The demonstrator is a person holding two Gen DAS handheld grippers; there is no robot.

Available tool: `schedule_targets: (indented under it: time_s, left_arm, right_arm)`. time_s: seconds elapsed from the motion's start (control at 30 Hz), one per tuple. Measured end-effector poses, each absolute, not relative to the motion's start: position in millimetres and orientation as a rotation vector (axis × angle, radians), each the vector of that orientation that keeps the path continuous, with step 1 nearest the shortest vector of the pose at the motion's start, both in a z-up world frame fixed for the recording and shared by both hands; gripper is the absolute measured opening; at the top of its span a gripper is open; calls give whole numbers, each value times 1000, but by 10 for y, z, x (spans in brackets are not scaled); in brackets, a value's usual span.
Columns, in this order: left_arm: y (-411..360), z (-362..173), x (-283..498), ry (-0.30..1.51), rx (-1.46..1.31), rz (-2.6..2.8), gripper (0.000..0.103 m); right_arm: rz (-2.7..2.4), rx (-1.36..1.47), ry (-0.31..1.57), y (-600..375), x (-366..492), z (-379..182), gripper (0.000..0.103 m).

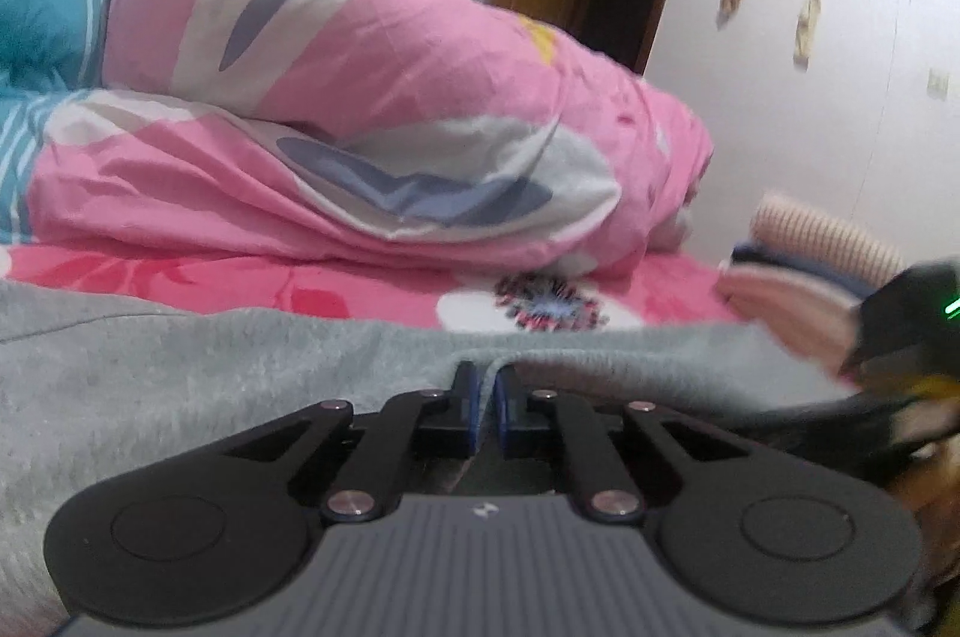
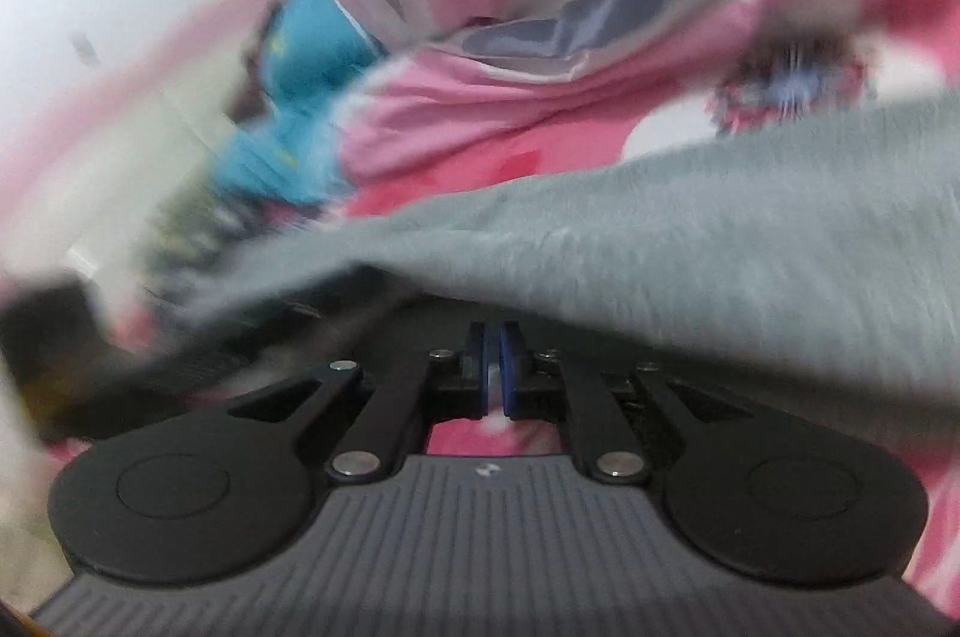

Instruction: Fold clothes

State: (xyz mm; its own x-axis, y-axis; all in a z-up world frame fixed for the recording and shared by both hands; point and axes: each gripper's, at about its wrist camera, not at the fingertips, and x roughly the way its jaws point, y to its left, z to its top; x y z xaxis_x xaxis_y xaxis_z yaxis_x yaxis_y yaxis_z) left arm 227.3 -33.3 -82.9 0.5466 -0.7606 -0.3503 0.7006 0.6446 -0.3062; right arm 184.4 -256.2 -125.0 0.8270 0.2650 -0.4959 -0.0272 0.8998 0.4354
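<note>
The grey garment lies spread low across the bed, its far edge toward 12 o'clock of both wrist views. The left claw has its jaws pressed nearly together on a pinched-up ridge of that edge; a fold of grey cloth runs down between the blue pads. The right claw is likewise drawn narrow, with the grey garment draped over its tips from 12 to 3 o'clock; something pale shows between the pads, most likely cloth, though blur leaves that unsure. In the left view the right claw's body sits at 3 o'clock, near a stack of folded clothes. A pink quilt is heaped behind, at 11 o'clock.

Judged from this, a fold is under way, both claws holding one edge. Which edge, and how many folds the garment already carries, cannot be told. The next move calls for keeping both grips level so the edge travels straight and lands square.
</note>
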Motion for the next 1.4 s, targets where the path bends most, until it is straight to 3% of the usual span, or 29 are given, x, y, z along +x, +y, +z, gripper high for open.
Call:
schedule_targets:
  time_s: [0.1,0.2,0.47,0.5,0.57,0.77,1.27,1.3,1.4]
  left_arm:
    - [-288,-830,2332,495,-186,-881,7]
    - [-275,-828,2363,504,-203,-890,7]
    - [-291,-844,2318,492,-192,-884,7]
    - [-298,-844,2312,491,-186,-883,7]
    - [-304,-843,2305,489,-181,-883,7]
    - [-306,-837,2292,481,-186,-880,7]
    - [-271,-814,2285,464,-196,-885,7]
    - [-273,-816,2297,466,-201,-884,7]
    - [-273,-827,2311,469,-208,-882,7]
  right_arm:
    - [248,447,765,-2419,2090,-1503,4]
    - [373,410,831,-2224,1917,-1492,4]
    - [273,463,677,-2312,2022,-1346,5]
    - [270,465,754,-2250,2068,-1505,4]
    - [291,443,722,-2149,1797,-1626,4]
    - [97,307,610,-2605,1277,-1290,5]
    - [-63,409,808,-3804,671,-1421,0]
    - [-44,450,812,-3819,601,-1361,6]
    - [43,476,717,-3766,503,-1163,6]
